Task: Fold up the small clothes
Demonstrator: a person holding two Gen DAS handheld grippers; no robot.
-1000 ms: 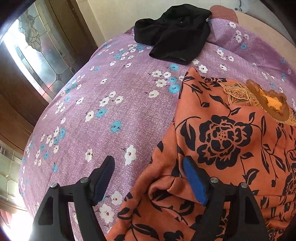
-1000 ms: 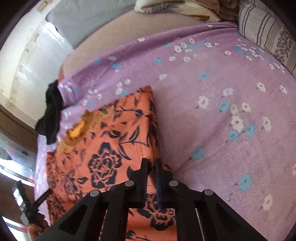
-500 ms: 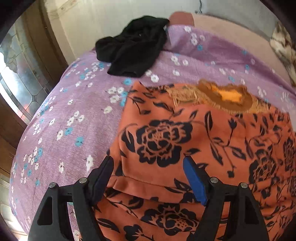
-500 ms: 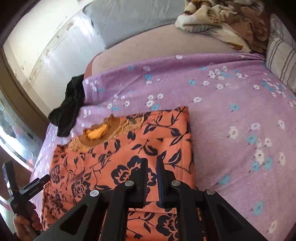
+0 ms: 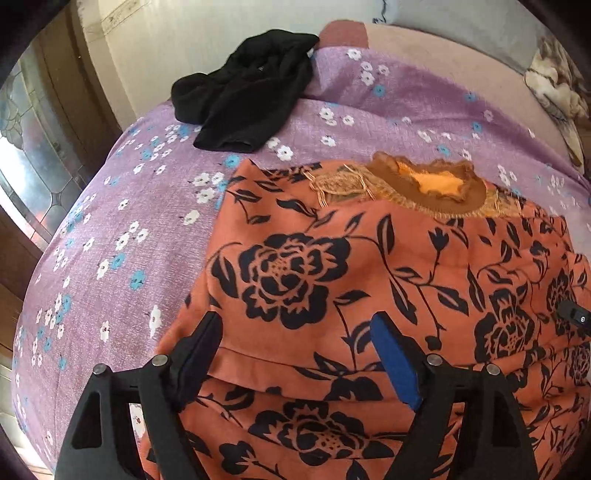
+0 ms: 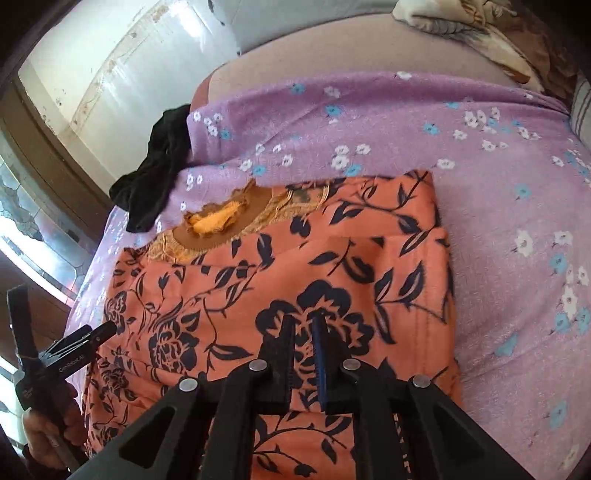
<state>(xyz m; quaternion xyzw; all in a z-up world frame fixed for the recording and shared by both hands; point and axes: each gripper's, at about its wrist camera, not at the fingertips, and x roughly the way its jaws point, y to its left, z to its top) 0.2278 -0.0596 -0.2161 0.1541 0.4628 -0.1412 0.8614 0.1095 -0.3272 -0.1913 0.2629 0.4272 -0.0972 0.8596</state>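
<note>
An orange garment with black flowers (image 5: 369,280) lies on the purple flowered bedsheet (image 5: 122,206), its lower part folded up toward the brown and gold neckline (image 5: 428,184). My left gripper (image 5: 295,339) is open and empty, hovering over the folded edge at the garment's left side. My right gripper (image 6: 303,332) has its jaws nearly closed with a thin gap; no cloth shows between them, and it sits above the garment (image 6: 258,295). The left gripper also shows in the right wrist view (image 6: 99,334).
A black garment (image 5: 243,96) lies crumpled at the sheet's far left corner and also shows in the right wrist view (image 6: 155,173). A blanket (image 6: 480,33) and a striped pillow (image 6: 580,110) lie at the far right. A glass door (image 5: 33,155) stands left of the bed.
Both grippers have moved forward over the garment. Its lower part now lies folded up over the body. The right gripper's jaws stay nearly closed; the left stays open.
</note>
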